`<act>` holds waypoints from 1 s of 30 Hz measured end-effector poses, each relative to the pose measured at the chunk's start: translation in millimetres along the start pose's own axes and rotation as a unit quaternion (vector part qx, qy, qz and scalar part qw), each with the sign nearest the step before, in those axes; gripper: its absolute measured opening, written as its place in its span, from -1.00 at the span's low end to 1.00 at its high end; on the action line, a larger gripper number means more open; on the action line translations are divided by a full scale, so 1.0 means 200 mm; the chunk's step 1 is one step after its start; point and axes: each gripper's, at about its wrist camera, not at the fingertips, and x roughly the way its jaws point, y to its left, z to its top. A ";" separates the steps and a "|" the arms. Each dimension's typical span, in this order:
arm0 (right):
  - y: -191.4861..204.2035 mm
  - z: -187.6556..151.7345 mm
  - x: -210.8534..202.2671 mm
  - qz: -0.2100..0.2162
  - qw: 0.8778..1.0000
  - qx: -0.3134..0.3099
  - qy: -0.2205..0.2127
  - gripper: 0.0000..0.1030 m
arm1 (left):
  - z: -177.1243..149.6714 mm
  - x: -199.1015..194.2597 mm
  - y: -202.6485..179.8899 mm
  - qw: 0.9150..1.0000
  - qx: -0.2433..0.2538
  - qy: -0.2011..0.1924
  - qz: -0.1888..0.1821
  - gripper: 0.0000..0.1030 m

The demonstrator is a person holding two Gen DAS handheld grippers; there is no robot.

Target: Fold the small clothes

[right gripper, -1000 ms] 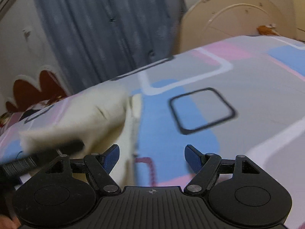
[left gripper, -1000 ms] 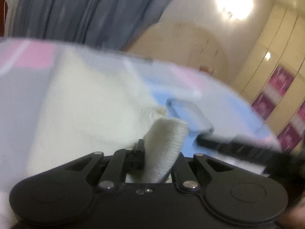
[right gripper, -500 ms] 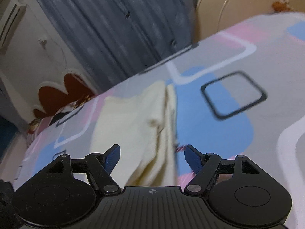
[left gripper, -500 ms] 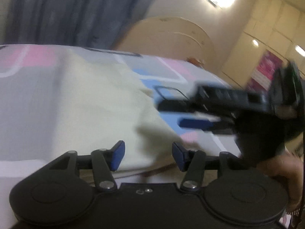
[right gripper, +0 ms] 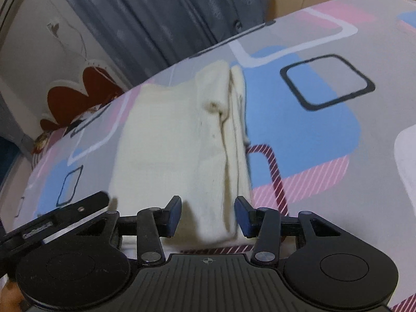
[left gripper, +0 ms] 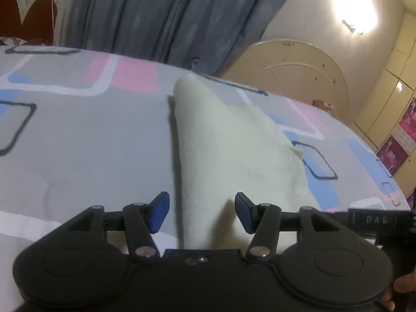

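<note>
Garment [left gripper: 228, 150] lies between both open tongs [right gripper: 208, 215].

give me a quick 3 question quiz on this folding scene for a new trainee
1. True or false: the left gripper is clamped shut on the cream garment.
2. What does the garment lie on?
A. a wooden table
B. a patterned bedsheet
C. a tiled floor
3. In the right wrist view, what lies between the blue pads of the right gripper?

Key
1. False: its jaws stand apart, and neither pad presses the cloth.
2. B
3. The near end of the folded cream garment. The jaws have just been closing, but gaps show beside both pads, so no grip yet.
</note>
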 end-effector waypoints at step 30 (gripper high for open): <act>0.02 0.29 -0.03 -0.022 0.997 -0.025 -0.072 0.19 | 0.28 0.15 -0.01 1.000 -0.022 -0.008 0.000 0.12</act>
